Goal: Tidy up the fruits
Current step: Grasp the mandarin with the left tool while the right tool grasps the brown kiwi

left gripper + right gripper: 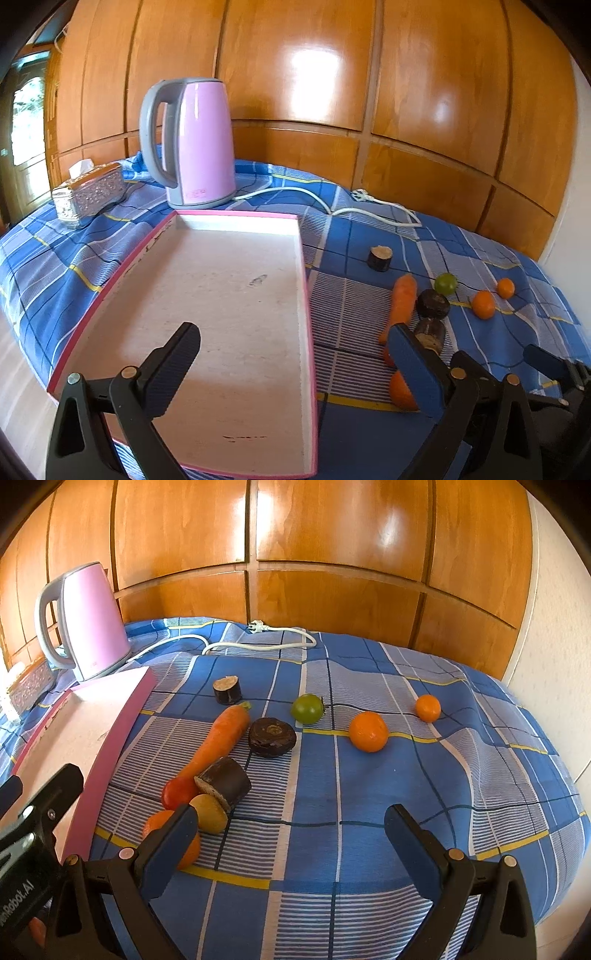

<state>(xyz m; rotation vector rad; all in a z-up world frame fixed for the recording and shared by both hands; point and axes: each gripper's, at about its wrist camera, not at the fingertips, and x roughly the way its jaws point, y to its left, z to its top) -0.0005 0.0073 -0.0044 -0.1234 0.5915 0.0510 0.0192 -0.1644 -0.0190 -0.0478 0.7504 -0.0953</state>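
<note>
Both grippers empty, jaws spread wide: left gripper hangs over the pink-rimmed tray, which has nothing in it; right gripper hovers above the checked cloth. Fruit all out on the cloth, right of the tray. In the right wrist view: green fruit at 12 o'clock, big orange at 1, small orange further out at 2, carrot at 11; red tomato, tan fruit & another orange bunched w/ a dark cut chunk at 10, touching the left finger's side. Oranges prob. firm, light, round, so they'll roll: pinch across the widest part. Tomato likely soft, thin-skinned; squeeze gently. Carrot stiff, take mid-length. Kettle at 11 in the left view, well apart.
</note>
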